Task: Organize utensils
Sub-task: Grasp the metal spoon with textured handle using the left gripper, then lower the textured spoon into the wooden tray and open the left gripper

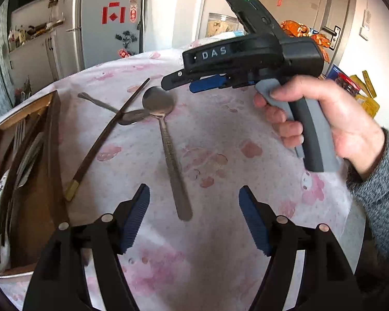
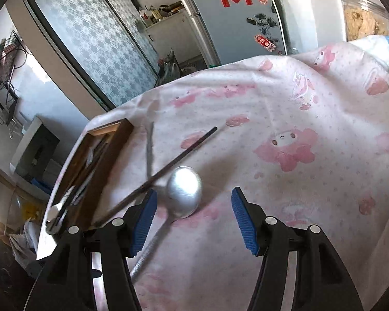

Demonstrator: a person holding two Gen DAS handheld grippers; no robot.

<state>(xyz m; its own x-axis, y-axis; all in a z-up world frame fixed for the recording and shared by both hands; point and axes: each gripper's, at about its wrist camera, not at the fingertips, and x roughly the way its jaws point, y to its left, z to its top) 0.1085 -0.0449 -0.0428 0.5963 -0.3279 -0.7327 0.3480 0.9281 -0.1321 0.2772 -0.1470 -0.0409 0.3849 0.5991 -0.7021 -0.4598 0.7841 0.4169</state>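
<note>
Utensils are spread on a pink-patterned tablecloth (image 1: pixel 220 140). A large spoon (image 1: pixel 166 140) lies bowl away from the left camera, handle toward it; a smaller spoon (image 1: pixel 127 115) is just beside its bowl, and a dark chopstick (image 1: pixel 109 132) is laid diagonally across the smaller spoon. A wooden tray (image 1: pixel 51 140) sits at the table's left edge, with chopsticks and metal utensils seen inside.

Left gripper (image 1: pixel 194 223): jaws wide apart, nothing between the blue pads, only cloth below; the large spoon's handle end is just ahead of the left finger.

Right gripper (image 2: pixel 194 220): jaws held open, nothing gripped; in its own view the large spoon's bowl (image 2: pixel 185 190) is seen between the finger tips, pads not touching. It is carried by a hand (image 1: pixel 332 119) in a grey sleeve (image 1: pixel 378 181), above the table.
</note>
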